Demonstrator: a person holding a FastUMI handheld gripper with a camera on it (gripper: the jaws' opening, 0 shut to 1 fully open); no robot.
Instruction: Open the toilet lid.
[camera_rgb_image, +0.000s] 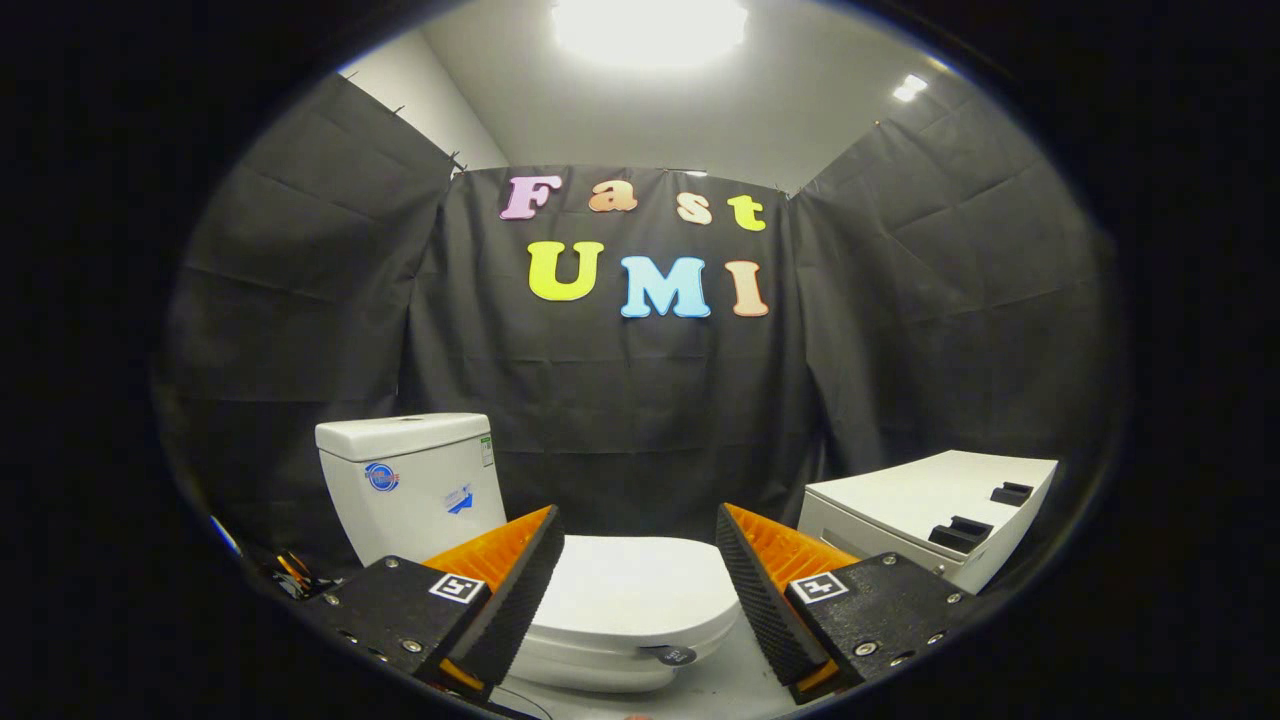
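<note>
In the gripper view we see the gripper with its two fingers standing wide apart, holding nothing, and through the gap between them we look at the toilet. The lid lies flat and closed on the bowl, just ahead of the fingers and between them, so the task's thing is at 6 o'clock from the middle of the scene, low and near. We judge that the fingers are kept apart because the lid's front edge must go between them, or one finger must come under it, before it can be lifted. At the front rim of the lid, near 5 o'clock from its middle, a small dark tab sticks out; we think it was put there as a grip point for lifting, because the smooth white lid gives little to catch otherwise. The tank stands behind the lid at about 10 o'clock from it, upright against the black cloth; the lid will swing up toward it, so the approach from the front edge is sensible. At 3 o'clock from the lid, well apart from it, there is a white box with two dark pieces on its top; it has no part in this task as far as we can judge. Some cables lie on the floor at 9 o'clock, beside the tank's foot. The opening is not yet begun.
</note>
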